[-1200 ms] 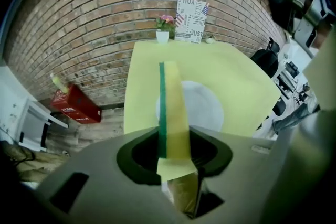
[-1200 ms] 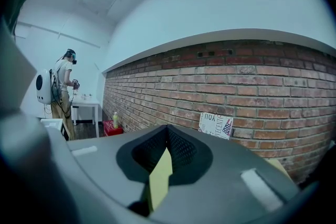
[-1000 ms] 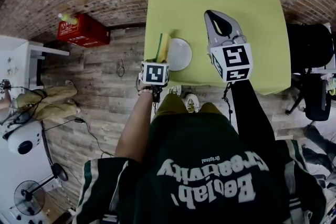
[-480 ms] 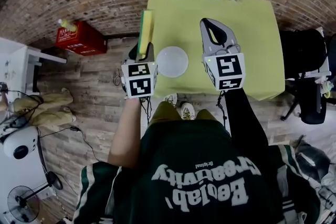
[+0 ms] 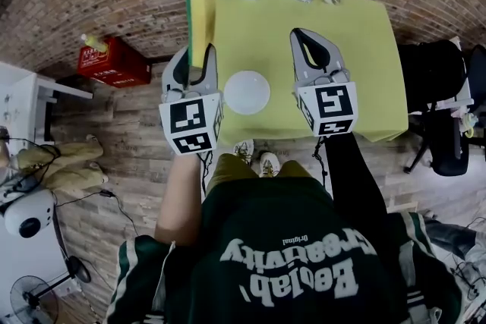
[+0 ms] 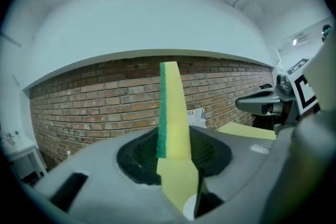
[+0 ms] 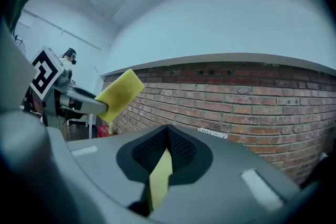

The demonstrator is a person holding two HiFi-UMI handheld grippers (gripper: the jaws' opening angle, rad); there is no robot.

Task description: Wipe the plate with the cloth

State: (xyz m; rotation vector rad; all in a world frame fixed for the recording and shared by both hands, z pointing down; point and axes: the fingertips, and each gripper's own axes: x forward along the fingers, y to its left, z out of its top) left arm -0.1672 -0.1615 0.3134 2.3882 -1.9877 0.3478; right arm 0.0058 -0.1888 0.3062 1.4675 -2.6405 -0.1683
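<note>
The plate (image 5: 247, 92) is being left untouched — a sponge (image 5: 202, 15) is being pinched by the left gripper (image 5: 196, 57), the right gripper (image 5: 302, 38) closed, empty.

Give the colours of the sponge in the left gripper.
The sponge is yellow with a green side; clearest in left gripper view.

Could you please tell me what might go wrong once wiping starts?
1. The plate lies unheld near the front edge of the table, with the right claw shut and off it; wiping might push it off.
2. The left claw grips the sponge by one end only, so it may bend or slip under pressure.
</note>
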